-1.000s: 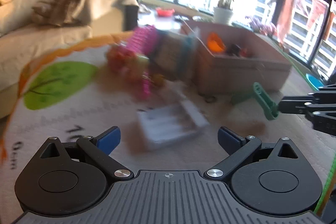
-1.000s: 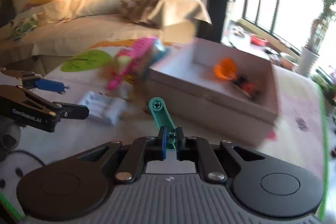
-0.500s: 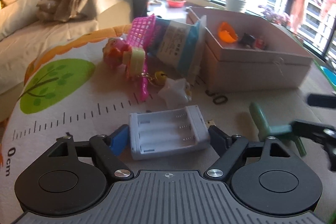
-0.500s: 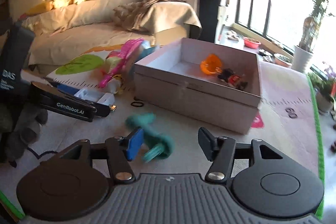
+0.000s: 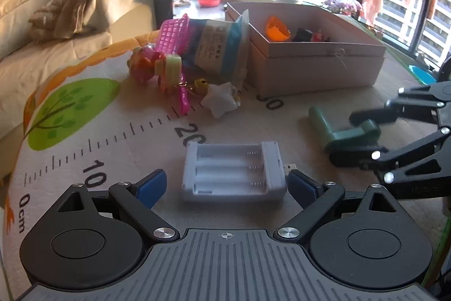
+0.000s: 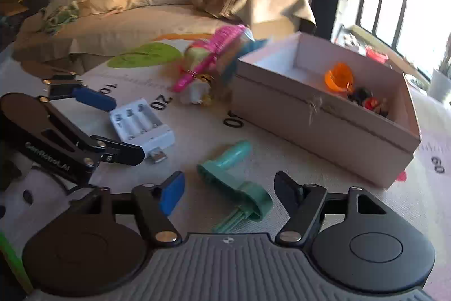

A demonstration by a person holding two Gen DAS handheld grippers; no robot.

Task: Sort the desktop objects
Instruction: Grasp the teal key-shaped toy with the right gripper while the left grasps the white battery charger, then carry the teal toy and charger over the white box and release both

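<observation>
A white battery charger (image 5: 234,171) lies on the mat between the fingers of my open left gripper (image 5: 225,185), which does not grip it; it also shows in the right wrist view (image 6: 141,126). A green plastic crank piece (image 6: 234,185) lies on the mat between the fingers of my open right gripper (image 6: 228,191), also seen from the left wrist (image 5: 344,131). A cardboard box (image 5: 318,66) stands beyond, holding an orange piece (image 5: 277,28) and small toys.
A pile of a pink basket (image 5: 172,30), a blue-white packet (image 5: 220,47), a doll (image 5: 146,64) and a white star (image 5: 221,100) lies left of the box. A sofa (image 6: 141,10) stands behind the ruler-printed mat (image 5: 84,148).
My right gripper opened and let the green crank drop onto the mat. My left gripper moved down and forward so its open fingers now flank the battery charger.
</observation>
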